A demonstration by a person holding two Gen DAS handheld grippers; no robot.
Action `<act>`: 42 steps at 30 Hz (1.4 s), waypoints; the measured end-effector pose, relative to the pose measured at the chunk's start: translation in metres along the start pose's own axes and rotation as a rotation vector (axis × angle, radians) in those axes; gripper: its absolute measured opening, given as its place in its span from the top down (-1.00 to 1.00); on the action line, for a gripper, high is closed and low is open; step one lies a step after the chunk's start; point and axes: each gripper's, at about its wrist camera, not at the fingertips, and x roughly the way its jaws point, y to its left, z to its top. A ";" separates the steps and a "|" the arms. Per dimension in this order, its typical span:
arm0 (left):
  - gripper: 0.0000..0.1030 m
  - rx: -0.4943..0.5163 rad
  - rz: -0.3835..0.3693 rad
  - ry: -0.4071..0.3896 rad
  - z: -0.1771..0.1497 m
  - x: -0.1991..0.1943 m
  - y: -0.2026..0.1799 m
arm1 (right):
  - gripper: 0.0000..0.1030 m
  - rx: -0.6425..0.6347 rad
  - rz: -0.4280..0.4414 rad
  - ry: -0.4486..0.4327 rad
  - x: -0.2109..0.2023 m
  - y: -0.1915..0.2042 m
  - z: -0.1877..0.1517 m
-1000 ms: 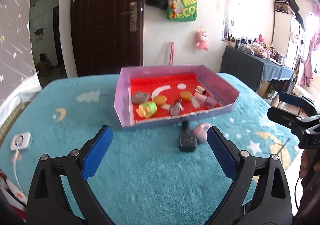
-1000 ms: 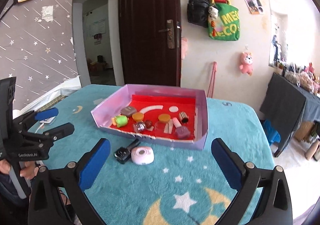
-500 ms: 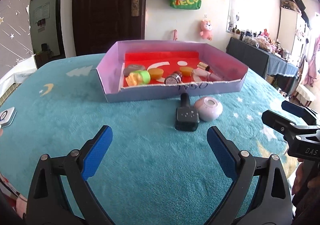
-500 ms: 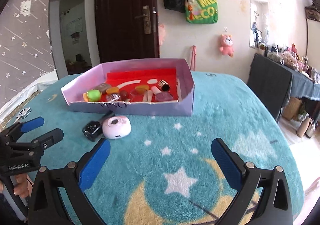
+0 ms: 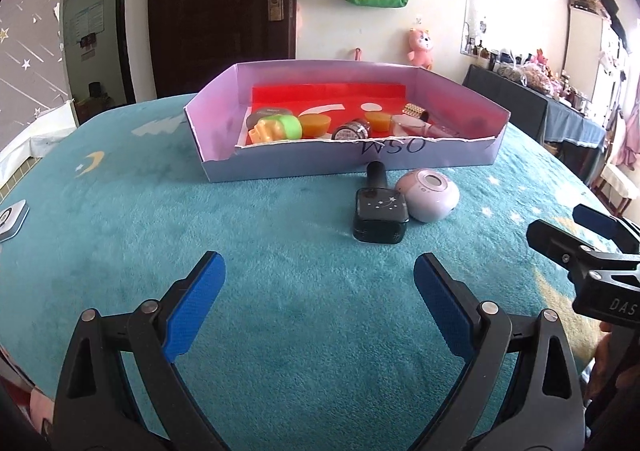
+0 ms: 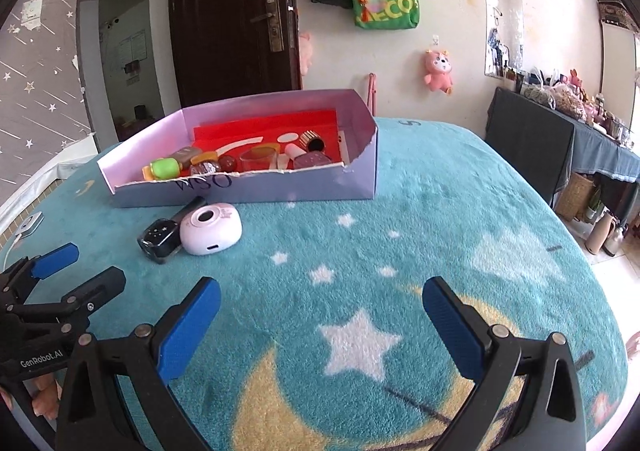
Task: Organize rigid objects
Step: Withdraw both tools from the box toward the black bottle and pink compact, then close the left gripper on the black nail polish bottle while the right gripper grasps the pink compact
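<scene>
grippers first: my left gripper (image 5: 320,279) hangs over bare teal blanket (image 5: 120,235) with its blue pads spread wide and nothing between them, and my right gripper (image 6: 322,301) is just as wide and just as empty, over the yellow moon and white star pattern. from the right wrist view i can see the left one off to my left, low over the blanket. the lilac cardboard box (image 5: 400,161) sits further back on the blanket with "osm" written on its near wall, which has a torn top edge. inside on the red liner i make out a green and yellow toy (image 5: 276,128), a couple of orange discs, a glittery jar (image 5: 352,129) and a gold ribbed cap (image 5: 416,111). outside the box, just in front of that near wall, a black bottle with star print (image 5: 380,213) lies on its side, cap towards the box, touching a pale pink round gadget (image 5: 430,199) on its right. both lie ahead of my left gripper, apart from it.
</scene>
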 end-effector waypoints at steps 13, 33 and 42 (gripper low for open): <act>-0.87 0.006 0.011 0.001 0.001 0.002 -0.001 | -1.00 -0.021 -0.012 -0.001 0.000 0.004 -0.001; -0.87 0.011 -0.016 0.073 0.016 0.013 -0.004 | -1.00 -0.004 0.013 0.028 0.004 0.000 0.006; -0.87 0.044 -0.048 0.141 0.037 0.035 -0.009 | -1.00 -0.005 0.010 0.029 0.009 -0.007 0.027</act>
